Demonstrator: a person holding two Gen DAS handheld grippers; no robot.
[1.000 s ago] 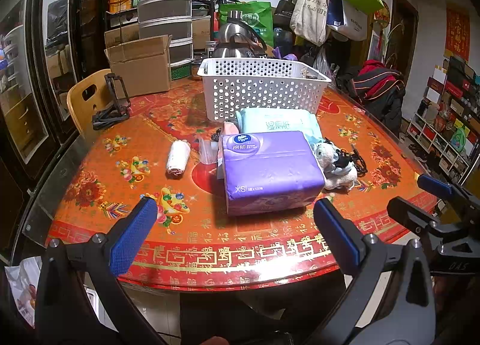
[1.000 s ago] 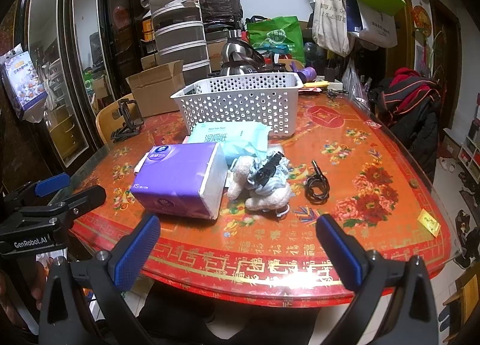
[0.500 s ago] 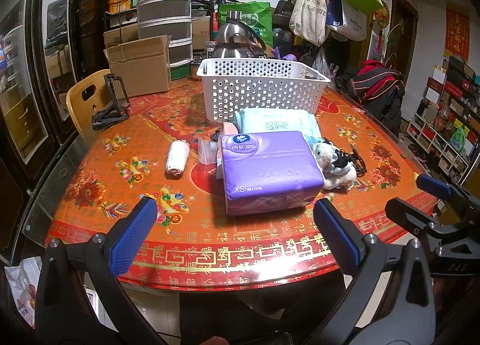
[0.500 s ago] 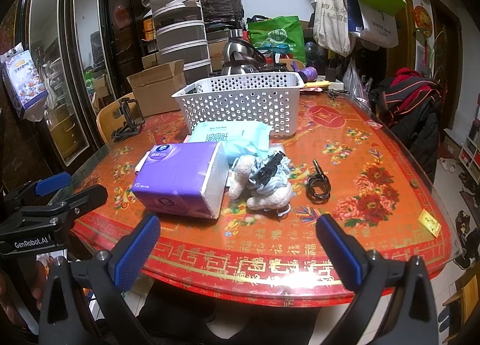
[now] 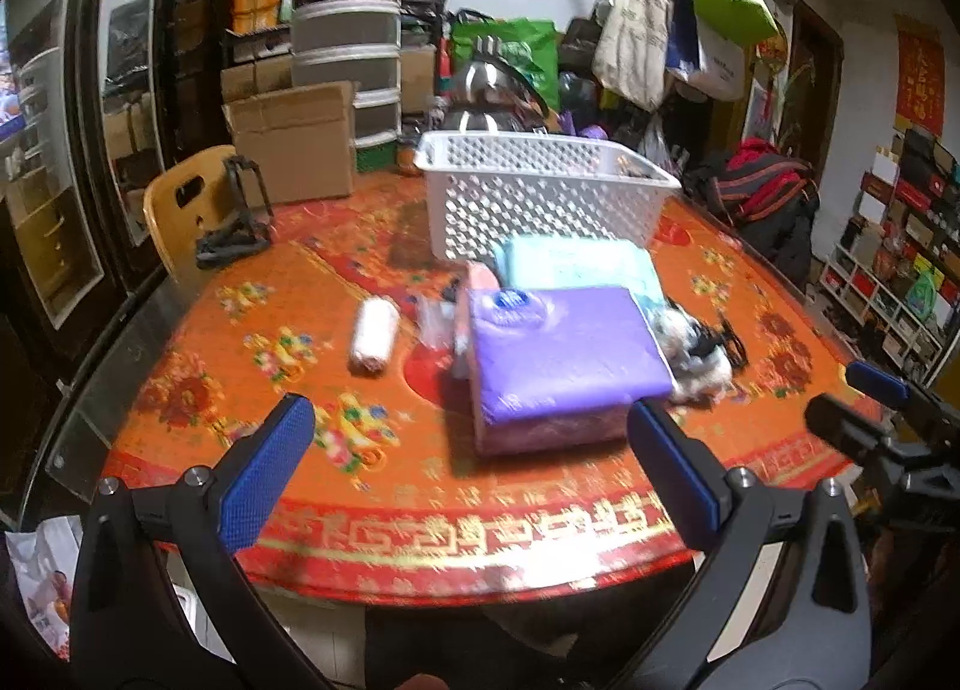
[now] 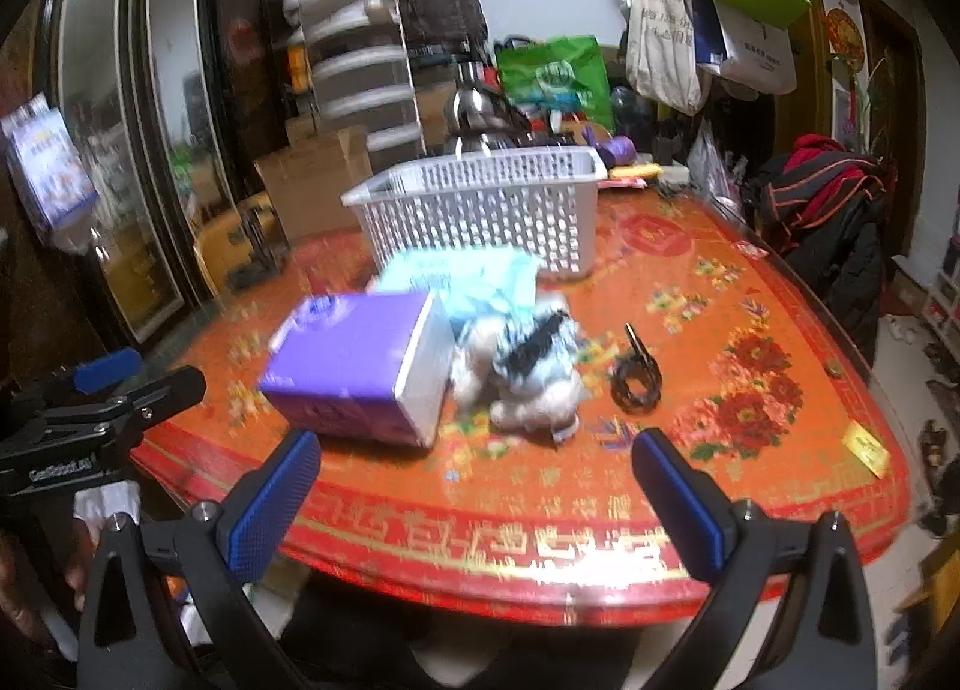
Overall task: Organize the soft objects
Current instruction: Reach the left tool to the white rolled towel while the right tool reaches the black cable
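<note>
A purple tissue pack [image 5: 561, 357] lies near the front of the round red table [image 5: 384, 510]; it also shows in the right wrist view [image 6: 360, 360]. Behind it lies a light blue tissue pack [image 5: 576, 264]. A small white plush toy [image 6: 528, 372] lies right of the purple pack. A white perforated basket [image 5: 540, 192] stands further back. A white roll [image 5: 375, 336] lies to the left. My left gripper [image 5: 471, 468] is open and empty, just short of the purple pack. My right gripper [image 6: 474, 492] is open and empty over the table's front edge, before the plush toy.
A black coiled cable [image 6: 636, 378] lies right of the plush toy. A cardboard box [image 5: 294, 144] and a black stand [image 5: 237, 222] sit at the table's back left, by a yellow chair [image 5: 180, 210]. Bags hang at the back right.
Both grippers have moved forward toward the table, so the tissue packs and the plush toy look closer. Both views are blurred by the motion. Both grippers stay open.
</note>
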